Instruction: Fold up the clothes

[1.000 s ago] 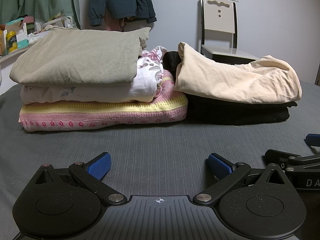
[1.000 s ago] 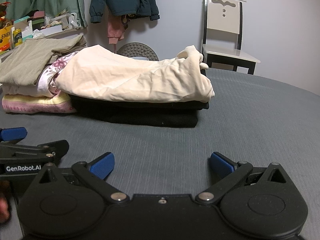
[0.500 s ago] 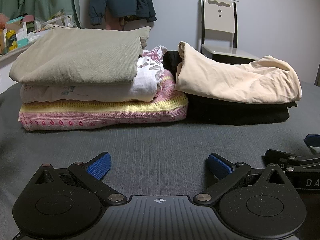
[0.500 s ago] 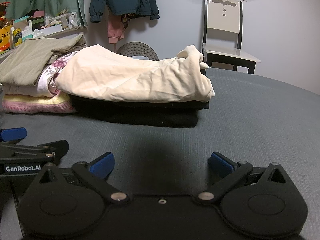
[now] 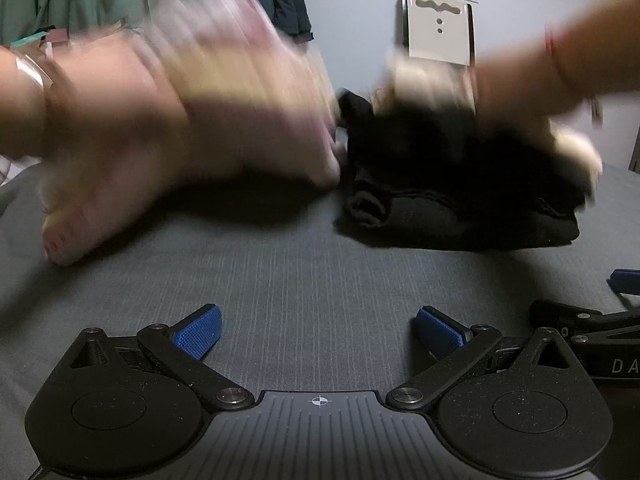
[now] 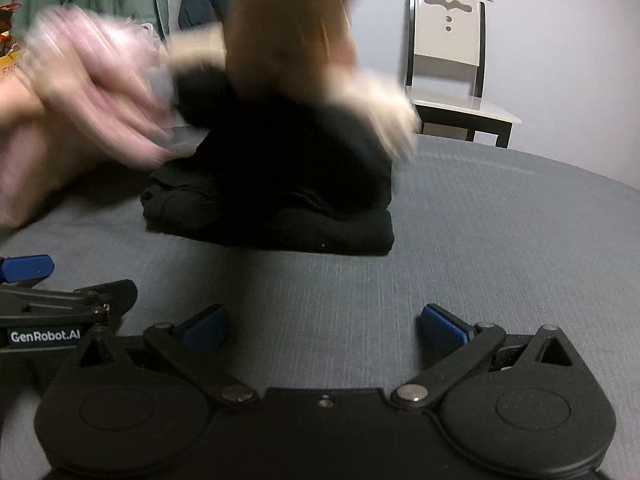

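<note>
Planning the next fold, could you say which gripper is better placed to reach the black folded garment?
Probably the right gripper: the black folded garment lies nearly straight ahead of it, but off-centre for the left gripper.

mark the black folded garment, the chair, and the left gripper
black folded garment (image 5: pixel 460 224), left wrist view: front edge of the bottom fold.
chair (image 6: pixel 447 28), right wrist view: pale backrest panel.
left gripper (image 5: pixel 318 328), left wrist view: midway between the blue-padded fingertips, jaws open.

Left stack: lifted by a bare arm, now blurred.
Cream garment: pulled off the black pile.
</note>
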`<state>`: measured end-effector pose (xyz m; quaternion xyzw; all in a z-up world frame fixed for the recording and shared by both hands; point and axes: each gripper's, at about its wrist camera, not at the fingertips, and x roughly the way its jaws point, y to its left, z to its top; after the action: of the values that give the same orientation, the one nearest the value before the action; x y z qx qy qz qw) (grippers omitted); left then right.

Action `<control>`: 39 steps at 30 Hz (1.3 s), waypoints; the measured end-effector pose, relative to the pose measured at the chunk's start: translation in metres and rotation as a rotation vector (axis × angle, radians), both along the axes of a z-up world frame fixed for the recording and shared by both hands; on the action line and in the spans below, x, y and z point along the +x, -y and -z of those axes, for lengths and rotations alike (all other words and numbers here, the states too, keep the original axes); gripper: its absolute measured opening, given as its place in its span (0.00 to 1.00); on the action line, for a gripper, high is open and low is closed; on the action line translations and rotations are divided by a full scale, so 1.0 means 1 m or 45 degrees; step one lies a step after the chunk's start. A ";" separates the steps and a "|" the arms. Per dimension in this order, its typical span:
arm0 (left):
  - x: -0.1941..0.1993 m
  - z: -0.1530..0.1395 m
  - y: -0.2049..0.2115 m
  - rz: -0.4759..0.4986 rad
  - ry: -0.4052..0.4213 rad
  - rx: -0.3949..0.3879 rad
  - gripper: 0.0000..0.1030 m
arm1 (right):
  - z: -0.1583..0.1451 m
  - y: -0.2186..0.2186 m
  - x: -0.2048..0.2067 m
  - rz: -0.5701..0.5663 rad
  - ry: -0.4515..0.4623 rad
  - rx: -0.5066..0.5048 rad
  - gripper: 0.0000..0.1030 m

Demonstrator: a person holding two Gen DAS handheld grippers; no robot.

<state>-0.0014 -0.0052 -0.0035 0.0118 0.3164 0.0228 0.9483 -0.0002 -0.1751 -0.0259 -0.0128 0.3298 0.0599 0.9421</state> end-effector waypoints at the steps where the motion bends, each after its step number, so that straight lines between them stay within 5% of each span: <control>1: 0.000 0.000 0.000 0.000 0.000 0.000 1.00 | 0.000 0.000 0.000 0.000 0.000 -0.001 1.00; 39: 0.004 -0.001 0.001 -0.006 0.004 0.003 1.00 | 0.000 -0.001 -0.001 0.000 0.003 -0.003 1.00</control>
<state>0.0024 -0.0064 -0.0021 0.0122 0.3149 0.0252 0.9487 -0.0013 -0.1745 -0.0262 -0.0140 0.3290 0.0594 0.9424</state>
